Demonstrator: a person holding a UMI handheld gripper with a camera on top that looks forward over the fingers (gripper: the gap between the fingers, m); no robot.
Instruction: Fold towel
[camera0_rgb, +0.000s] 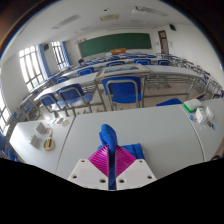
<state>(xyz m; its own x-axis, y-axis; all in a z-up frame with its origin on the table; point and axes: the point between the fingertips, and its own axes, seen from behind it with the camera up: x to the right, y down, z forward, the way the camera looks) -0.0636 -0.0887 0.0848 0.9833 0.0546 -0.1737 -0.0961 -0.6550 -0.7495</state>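
I look out over a white table (150, 125) in a classroom. My gripper (110, 160) is shut on a blue towel (108, 136): both magenta pads (100, 158) press together on a fold of it. The cloth rises in a narrow bunch from between the fingers and bends ahead of them. More blue cloth shows just beside the right finger, low on the table (134, 153). The rest of the towel is hidden behind the fingers.
Small objects lie on the table's left part (45, 133), and a white and green object sits at its far right (200, 113). Beyond the table stand rows of desks with blue chairs (122, 92), windows at the left, and a green board (115, 44) on the far wall.
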